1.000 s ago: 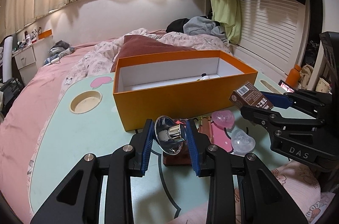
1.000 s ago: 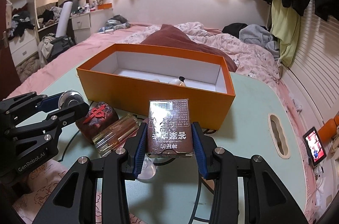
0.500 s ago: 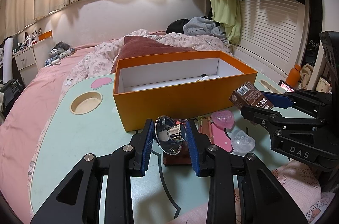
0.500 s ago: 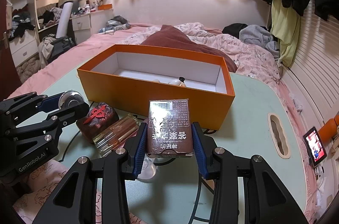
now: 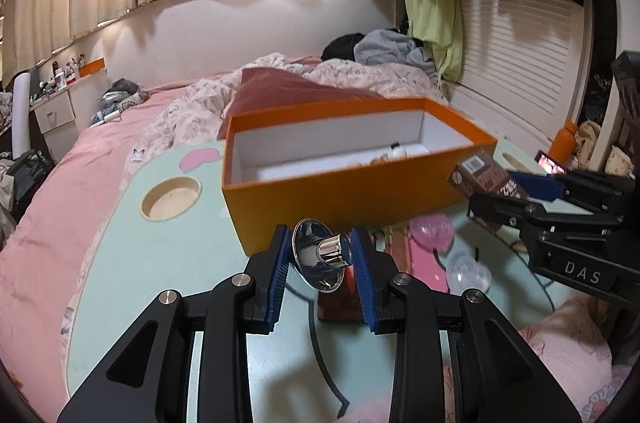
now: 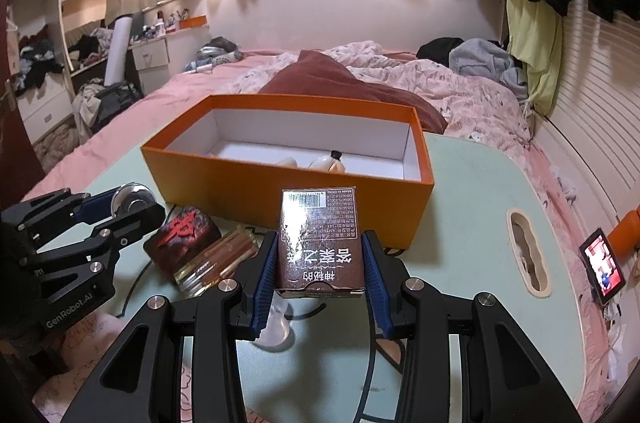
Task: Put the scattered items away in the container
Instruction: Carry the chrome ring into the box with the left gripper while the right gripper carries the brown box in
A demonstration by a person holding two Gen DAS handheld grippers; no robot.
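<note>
An open orange box with a white inside stands on the pale green table; a small bottle lies in it. My left gripper is shut on a shiny chrome funnel-shaped piece, held above the table just short of the box's front wall. My right gripper is shut on a dark brown printed carton, also in front of the box. Under the grippers lie a dark red block, a clear case of brown sticks, a pink shell and a clear shell.
The table has a round cup hole at left and an oval slot at right. A bed with pink bedding lies behind. A small lit screen stands off the table's right edge. Clothes hang at upper right.
</note>
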